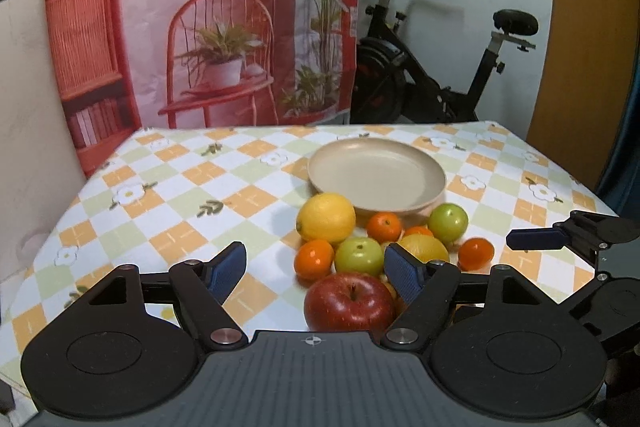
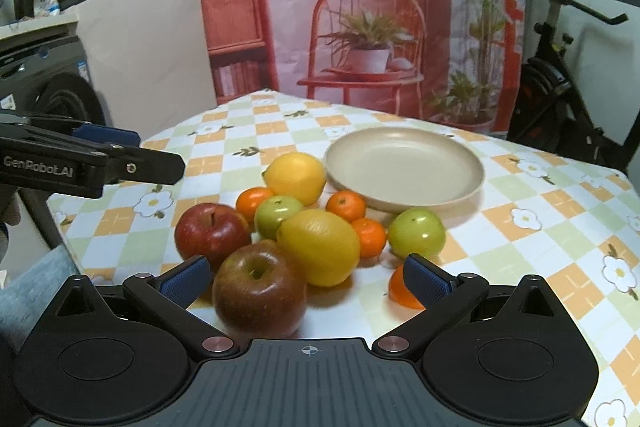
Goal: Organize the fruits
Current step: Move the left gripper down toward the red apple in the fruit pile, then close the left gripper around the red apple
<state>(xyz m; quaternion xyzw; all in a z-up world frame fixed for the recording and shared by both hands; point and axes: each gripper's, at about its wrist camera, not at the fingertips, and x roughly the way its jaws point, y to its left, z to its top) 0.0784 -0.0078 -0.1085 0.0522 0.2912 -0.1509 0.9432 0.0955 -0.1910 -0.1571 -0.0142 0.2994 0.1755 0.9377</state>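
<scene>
Orange mandarin (image 2: pixel 402 289) half hidden behind right tool (image 2: pixel 308 277)

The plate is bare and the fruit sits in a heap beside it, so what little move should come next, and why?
Probably ease the right tool down around the nearer red apple and close. Its jaws stand open on either side of that apple without pressing it, and the beige plate holds nothing yet, while all the fruit lies on the tablecloth.

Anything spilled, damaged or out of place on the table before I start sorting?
Nothing stands out. The fruit sits loose in a cluster on the tablecloth beside the empty plate; nothing spilled or visibly damaged.
</scene>
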